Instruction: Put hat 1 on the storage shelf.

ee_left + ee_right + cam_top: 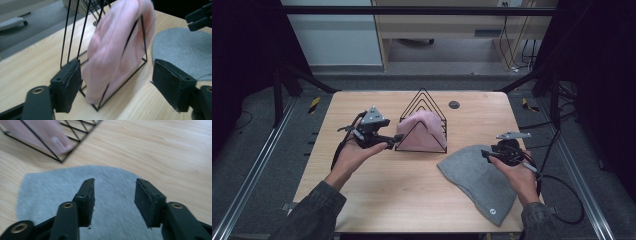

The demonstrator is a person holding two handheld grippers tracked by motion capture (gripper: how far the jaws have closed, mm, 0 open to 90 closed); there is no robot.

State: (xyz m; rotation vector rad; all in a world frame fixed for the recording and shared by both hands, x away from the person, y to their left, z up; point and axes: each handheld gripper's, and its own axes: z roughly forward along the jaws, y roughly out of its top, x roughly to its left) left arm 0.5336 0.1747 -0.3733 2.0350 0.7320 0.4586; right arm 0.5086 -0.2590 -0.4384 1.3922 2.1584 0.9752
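Between your left gripper's [117, 87] wide-open jaws stands the pink hat [117, 50], tucked upright in the wire rack [72, 32], untouched, so it looks stowed. Under your right gripper [113, 202], jaws parted and gripping nothing, lies the grey hat [62, 192], flat on the table [155, 150], probably next.

Light wood table [412, 195] on grey carpet floor [257, 150], metal rails [247, 185] running along both sides. Black frame bars [412, 10] overhead and at the corners. Behind: pale wooden desk [447, 25], white wall panel [337, 35], cables [522, 50] hanging at right. Dim room, edges dark.
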